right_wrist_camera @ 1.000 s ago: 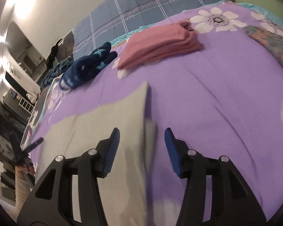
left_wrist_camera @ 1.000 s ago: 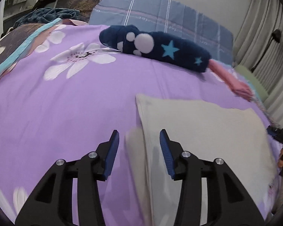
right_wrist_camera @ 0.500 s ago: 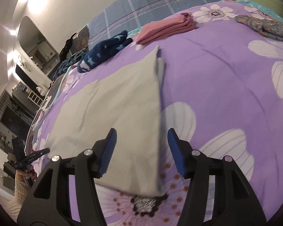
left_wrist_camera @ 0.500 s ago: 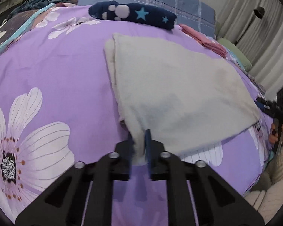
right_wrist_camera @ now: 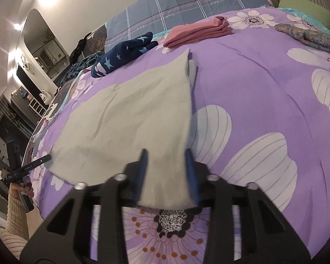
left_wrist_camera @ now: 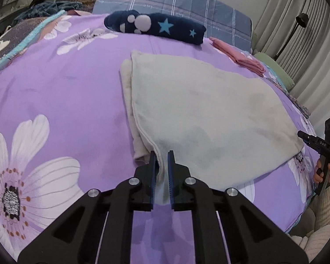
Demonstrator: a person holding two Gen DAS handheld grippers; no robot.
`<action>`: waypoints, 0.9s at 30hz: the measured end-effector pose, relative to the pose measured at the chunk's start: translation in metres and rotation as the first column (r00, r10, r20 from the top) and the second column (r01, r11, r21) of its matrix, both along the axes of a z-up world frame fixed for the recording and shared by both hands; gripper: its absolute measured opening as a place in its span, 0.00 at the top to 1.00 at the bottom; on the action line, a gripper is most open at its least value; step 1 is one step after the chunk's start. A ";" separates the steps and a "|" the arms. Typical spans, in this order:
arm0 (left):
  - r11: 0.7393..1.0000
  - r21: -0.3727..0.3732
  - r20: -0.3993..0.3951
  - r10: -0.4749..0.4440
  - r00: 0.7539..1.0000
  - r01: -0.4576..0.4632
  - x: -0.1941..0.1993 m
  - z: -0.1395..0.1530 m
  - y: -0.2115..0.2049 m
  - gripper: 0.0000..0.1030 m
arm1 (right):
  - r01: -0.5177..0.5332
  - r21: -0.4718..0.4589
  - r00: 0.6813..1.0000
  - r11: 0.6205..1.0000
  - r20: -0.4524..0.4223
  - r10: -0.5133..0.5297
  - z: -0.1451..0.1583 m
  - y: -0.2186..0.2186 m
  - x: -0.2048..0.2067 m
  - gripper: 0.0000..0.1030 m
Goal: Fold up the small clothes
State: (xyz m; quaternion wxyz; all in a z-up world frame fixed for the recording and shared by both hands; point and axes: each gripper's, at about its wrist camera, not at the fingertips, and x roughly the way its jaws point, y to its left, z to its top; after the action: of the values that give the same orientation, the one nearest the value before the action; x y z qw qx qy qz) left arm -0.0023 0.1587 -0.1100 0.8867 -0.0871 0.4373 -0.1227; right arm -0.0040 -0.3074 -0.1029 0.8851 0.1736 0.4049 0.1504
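— Two tongs on one cloth. Left tongs [left_wrist_camera: 161,171] now clamped on near left corner of grey garment [left_wrist_camera: 209,114]; a second ago spread wide over its left edge, half a second ago already pinched.

— Right tongs [right_wrist_camera: 166,176]?

— Blurred, so mid-move. Jaws narrower than half a second ago but gap visible, near right corner of garment between them; not gripping yet, by the look. Likely closing.

— Meaning for task?

— Grasp step nearly done. Both near corners held soon; next probably lift and carry toward far edge, halving the piece.

— Garment position?

— Flat on bed, doubled, under-layer peeking along left side.

— Surroundings?

— Purple flowered bedspread [left_wrist_camera: 66,92]. Navy star-print roll [left_wrist_camera: 156,26] and folded pink stack [right_wrist_camera: 198,33] beyond far edge, apparently finished. Plaid pillow [left_wrist_camera: 176,4] behind, curtains [left_wrist_camera: 308,50] right, mirror and shelves left.
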 end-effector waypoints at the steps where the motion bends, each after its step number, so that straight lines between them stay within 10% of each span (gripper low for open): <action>1: 1.000 -0.003 -0.006 -0.003 1.000 0.003 0.001 -0.001 0.000 0.92 | 0.002 0.009 1.000 1.000 -0.004 -0.002 -0.001 -0.002 0.001 0.79; 8: 1.000 -0.006 -0.048 0.026 0.998 -0.027 0.005 -0.012 0.007 0.73 | 0.028 0.063 0.999 0.998 -0.037 -0.025 -0.010 -0.014 0.000 0.69; 10: 1.000 -0.002 -0.030 0.017 0.999 -0.017 0.003 -0.011 0.004 0.96 | 0.019 0.063 0.999 0.998 -0.031 -0.017 -0.010 -0.012 -0.001 0.94; 19: 1.000 -0.020 0.105 0.004 0.994 -0.002 -0.032 0.042 0.012 0.99 | 0.000 0.207 0.997 0.978 0.080 -0.017 0.027 -0.025 -0.015 0.98; 27: 0.999 -0.011 -0.037 0.031 0.999 -0.031 -0.036 -0.014 0.021 0.99 | 0.028 0.200 0.996 0.979 -0.089 -0.010 -0.025 -0.036 -0.014 0.98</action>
State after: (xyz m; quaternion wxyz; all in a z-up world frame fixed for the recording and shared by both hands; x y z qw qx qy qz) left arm -0.0387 0.1794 -0.1239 0.8796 -0.1014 0.4515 -0.1100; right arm -0.0182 -0.3439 -0.1280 0.8459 0.2723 0.4241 0.1742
